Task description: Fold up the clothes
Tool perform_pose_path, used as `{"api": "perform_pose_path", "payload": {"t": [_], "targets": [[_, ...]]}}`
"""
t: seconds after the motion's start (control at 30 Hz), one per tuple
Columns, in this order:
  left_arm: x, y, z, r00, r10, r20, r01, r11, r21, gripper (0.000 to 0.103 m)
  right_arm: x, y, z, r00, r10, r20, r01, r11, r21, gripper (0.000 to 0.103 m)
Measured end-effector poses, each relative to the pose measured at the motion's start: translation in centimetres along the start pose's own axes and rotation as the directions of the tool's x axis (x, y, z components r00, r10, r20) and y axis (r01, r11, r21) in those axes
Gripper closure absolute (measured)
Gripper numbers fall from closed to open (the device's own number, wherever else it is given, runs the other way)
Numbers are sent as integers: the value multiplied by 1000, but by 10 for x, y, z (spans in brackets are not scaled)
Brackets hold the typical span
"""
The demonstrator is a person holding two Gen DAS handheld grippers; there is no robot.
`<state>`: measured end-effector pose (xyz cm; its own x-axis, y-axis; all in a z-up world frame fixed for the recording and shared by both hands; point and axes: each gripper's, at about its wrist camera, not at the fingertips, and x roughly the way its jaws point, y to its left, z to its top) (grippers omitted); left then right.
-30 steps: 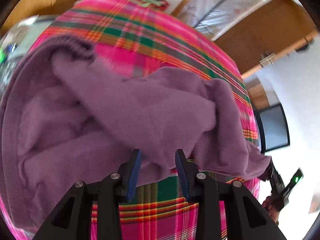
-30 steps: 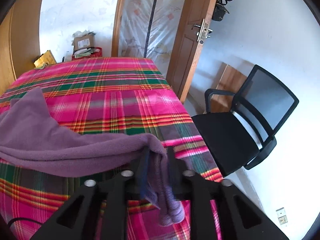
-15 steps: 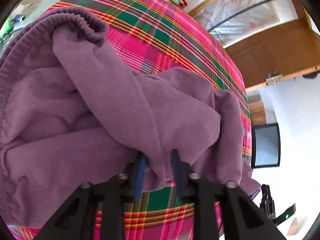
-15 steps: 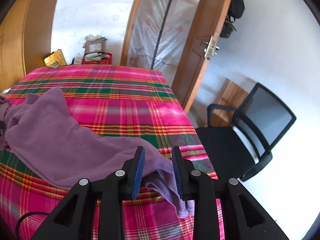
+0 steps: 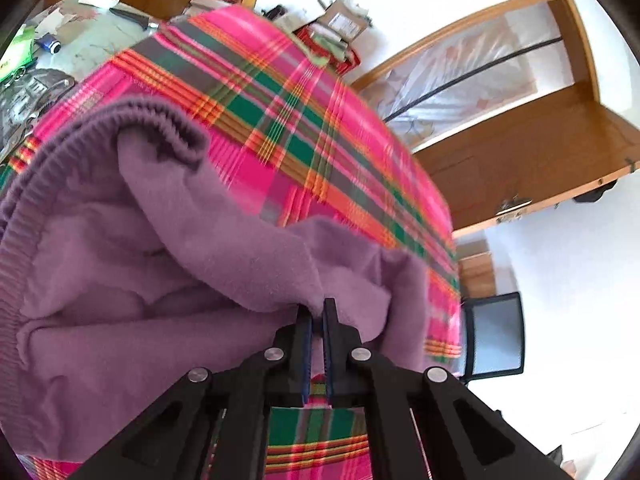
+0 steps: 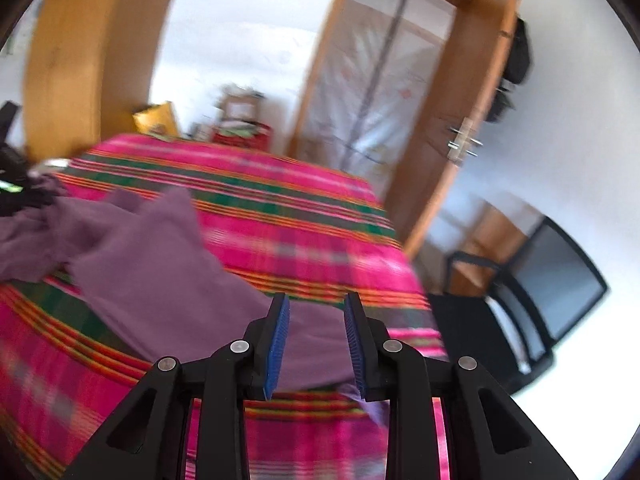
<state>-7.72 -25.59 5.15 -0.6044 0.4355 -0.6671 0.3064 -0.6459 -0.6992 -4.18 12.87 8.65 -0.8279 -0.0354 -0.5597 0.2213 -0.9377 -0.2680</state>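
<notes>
A: Where does the purple garment (image 5: pixel 168 280) lie?

B: It is bunched on the plaid tablecloth (image 5: pixel 304 136), pink with green and orange stripes. In the left wrist view its ribbed hem (image 5: pixel 152 116) curls over at the upper left, and soft folds fill the lower left of the picture.

A: And the left gripper (image 5: pixel 317 312)?

B: Its jaws have just been closing and now stand almost together, with a fold of the purple cloth pinched between the blue pads (image 5: pixel 307 344). The fabric rises to a small peak right at the tips.

A: What of the right gripper (image 6: pixel 316 312)?

B: Its blue pads (image 6: pixel 278 344) stand well apart, about half their spread. The purple garment (image 6: pixel 160 272) lies flat on the tablecloth (image 6: pixel 280 208) beneath and beyond them, and a corner of it hangs down just below the right-hand finger, but nothing is pressed between the pads. The jaws have just been widening a little. That view is blurred.

A: What surrounds the table?

B: A wooden door (image 6: pixel 452 128) stands open at the right, a black office chair (image 6: pixel 532 312) is beside the table edge, and boxes and papers (image 5: pixel 340 24) sit at the far end. The other gripper shows dimly at the far left edge of the right wrist view, touching the garment there
</notes>
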Motion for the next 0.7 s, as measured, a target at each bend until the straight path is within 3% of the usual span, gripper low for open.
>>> {"api": "perform_pose_path", "payload": {"t": [0.13, 0.27, 0.37, 0.57, 0.7], "targets": [[-13, -11, 6, 997, -50, 51, 50, 999, 5, 99, 7, 29, 8, 984, 180, 12, -180, 983, -29, 74], [-20, -16, 8, 997, -55, 58, 53, 998, 30, 98, 17, 56, 11, 947, 322, 0, -321, 944, -72, 74], [-22, -18, 9, 997, -51, 64, 49, 998, 32, 98, 27, 73, 9, 908, 419, -32, -420, 904, -86, 74], [-29, -19, 13, 992, -81, 93, 80, 997, 21, 98, 36, 101, 5, 867, 495, -62, -498, 856, -141, 74], [-34, -20, 16, 989, -104, 107, 103, 995, 11, 98, 43, 123, 0, 866, 489, -101, -499, 846, -189, 73]]}}
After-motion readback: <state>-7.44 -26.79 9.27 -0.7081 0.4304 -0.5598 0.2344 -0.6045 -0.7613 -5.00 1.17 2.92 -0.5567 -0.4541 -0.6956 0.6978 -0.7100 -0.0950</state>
